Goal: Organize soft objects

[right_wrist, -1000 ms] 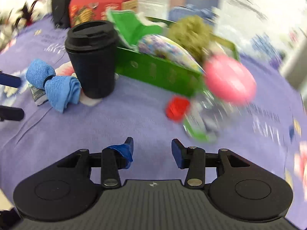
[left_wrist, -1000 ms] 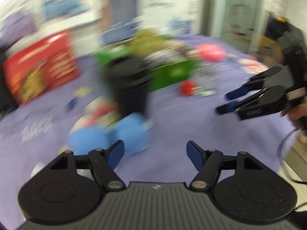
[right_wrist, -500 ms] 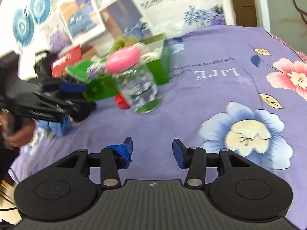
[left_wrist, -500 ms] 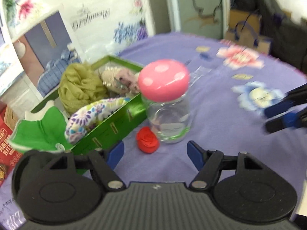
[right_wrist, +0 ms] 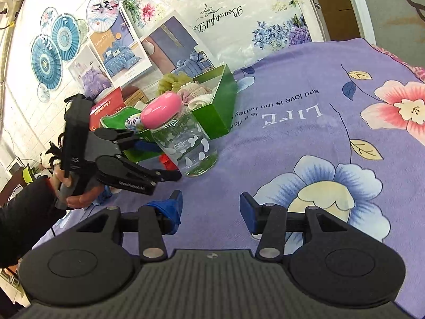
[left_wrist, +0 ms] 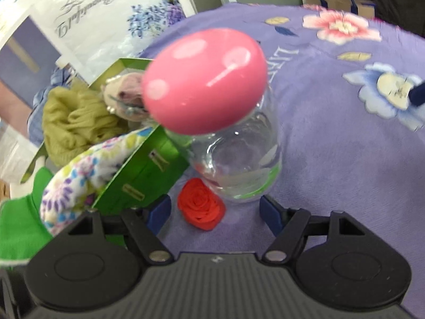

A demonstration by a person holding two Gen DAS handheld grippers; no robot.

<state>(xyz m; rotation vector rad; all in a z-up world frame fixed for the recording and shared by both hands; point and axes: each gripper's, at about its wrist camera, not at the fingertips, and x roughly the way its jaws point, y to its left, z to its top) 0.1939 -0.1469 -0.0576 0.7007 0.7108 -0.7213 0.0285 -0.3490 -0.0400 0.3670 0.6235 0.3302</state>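
The left gripper (left_wrist: pixel 215 212) has its jaws apart and opening, with the red rose (left_wrist: pixel 201 204) lying on the cloth between its blue pads (left_wrist: pixel 159 211), a little nearer the left pad and touching neither. Just beyond the rose stands the jar (left_wrist: pixel 239 164), clear glass under a pink lid (left_wrist: pixel 204 85), its base touching or nearly touching the rose; I cannot tell which. To the left of the jar is the green box (left_wrist: pixel 143 175), its near corner right by the left pad, and in it lie soft things: a floral cloth (left_wrist: pixel 87 170) hanging over the wall, an olive knit (left_wrist: pixel 74 122) behind it, and a pale pink knit (left_wrist: pixel 124 98) beside the lid. A green cloth (left_wrist: pixel 18 226) lies at the far left edge. In the right wrist view the left gripper (right_wrist: pixel 162 159) reaches in from the left, held by a hand (right_wrist: pixel 79 196) in a dark sleeve (right_wrist: pixel 24 220), its fingers on either side of the jar's base where the rose (right_wrist: pixel 166 162) shows as a red patch. The right gripper (right_wrist: pixel 211 210) is well apart from all this, over the bare purple cloth (right_wrist: pixel 305 138); its jaws are apart and opening, with nothing between them. One of its pads (right_wrist: pixel 170 207) has loose blue wrapping.
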